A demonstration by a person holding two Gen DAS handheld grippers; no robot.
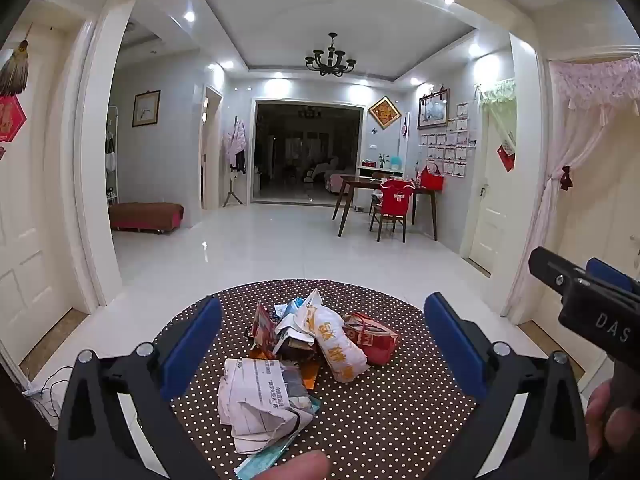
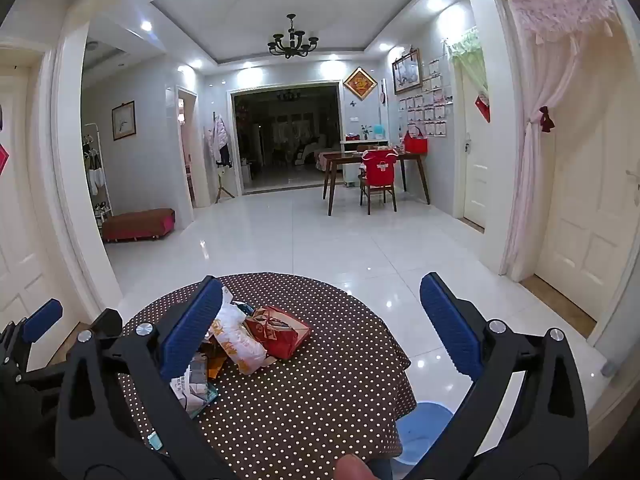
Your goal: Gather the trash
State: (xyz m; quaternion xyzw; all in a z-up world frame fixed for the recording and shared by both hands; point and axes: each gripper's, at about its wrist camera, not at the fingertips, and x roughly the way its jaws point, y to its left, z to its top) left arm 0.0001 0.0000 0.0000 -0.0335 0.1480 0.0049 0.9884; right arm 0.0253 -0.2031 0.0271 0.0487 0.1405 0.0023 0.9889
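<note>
A heap of trash lies on a round table with a brown polka-dot cloth (image 1: 380, 412): crumpled newspaper (image 1: 264, 404) nearest, a white and orange wrapper (image 1: 338, 344), a red packet (image 1: 372, 338) and a colourful wrapper (image 1: 264, 326). My left gripper (image 1: 322, 344) is open and empty, held above the heap. My right gripper (image 2: 320, 320) is open and empty, to the right of the heap, with the red packet (image 2: 280, 332) and white wrapper (image 2: 236, 340) between its fingers in view. The right gripper also shows at the right edge of the left wrist view (image 1: 584, 288).
A blue bin (image 2: 420, 432) stands on the white tile floor beside the table's right edge. Further off are a wooden dining table with a red-covered chair (image 2: 378, 178), a low red bench (image 2: 138, 224) and closed white doors at both sides.
</note>
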